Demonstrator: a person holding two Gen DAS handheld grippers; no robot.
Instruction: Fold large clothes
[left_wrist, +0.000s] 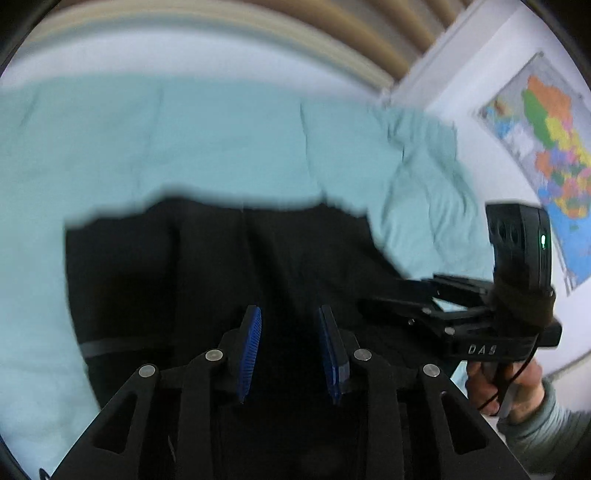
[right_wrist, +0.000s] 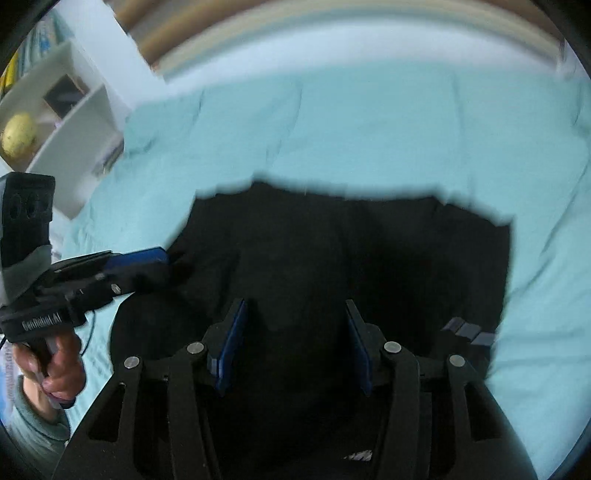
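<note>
- Left gripper (left_wrist: 290, 350): released. Both blue pads stand apart with nothing clamped between them; only dark cloth shows below the gap.
- Right gripper (right_wrist: 295, 347): released as well, jaws set wider than the left pair, pads clear of any fold.
- Black garment (left_wrist: 221, 266): lies on the light-blue bed sheet (left_wrist: 184, 140), directly under both grippers. From either claw the bulk of the cloth extends toward 12 o'clock, its far edge running roughly from 9 to 3 o'clock.
- Long axis: judged to run side to side across both views; motion blur prevents a firmer reading.
- Proximity: the left gripper sits over the left part of the garment, the right gripper over the right part. Neither is clearly nearer; each serves its own side.
- In the left wrist view the right gripper enters at 3 o'clock; in the right wrist view the left gripper enters at 9 o'clock, tips over the garment's left border.
- Coming move, as a judgement: each claw must find an edge ahead of it before closing.
- Count: one garment, one sheet, two grippers, two hands, one wall map (left_wrist: 546, 147), one white shelf unit (right_wrist: 66, 122).
</note>
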